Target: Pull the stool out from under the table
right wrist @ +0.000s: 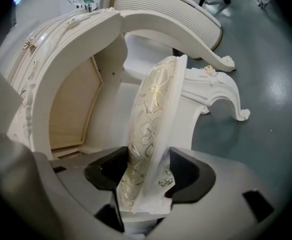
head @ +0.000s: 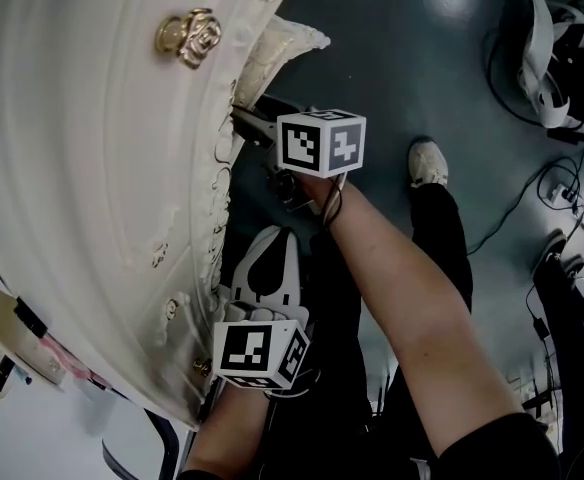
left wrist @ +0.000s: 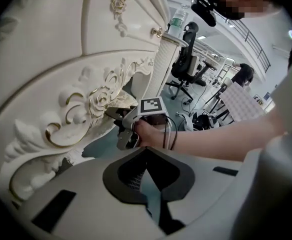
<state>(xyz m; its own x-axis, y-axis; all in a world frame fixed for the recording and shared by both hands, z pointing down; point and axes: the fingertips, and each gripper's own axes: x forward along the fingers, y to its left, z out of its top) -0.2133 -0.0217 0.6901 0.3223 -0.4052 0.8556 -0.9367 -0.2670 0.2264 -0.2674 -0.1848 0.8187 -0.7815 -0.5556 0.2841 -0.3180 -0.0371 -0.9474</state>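
Right gripper [right wrist: 146, 173], fingers [right wrist: 106, 173] apart — straddling stool [right wrist: 156, 99]

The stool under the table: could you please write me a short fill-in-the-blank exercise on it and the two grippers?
The right gripper holds its fingers ____, with the seat of the stool between them.
The left gripper has its fingers ____, with nothing between them.
The knob on the table is ____ in colour.
Missing words: apart; together; gold.
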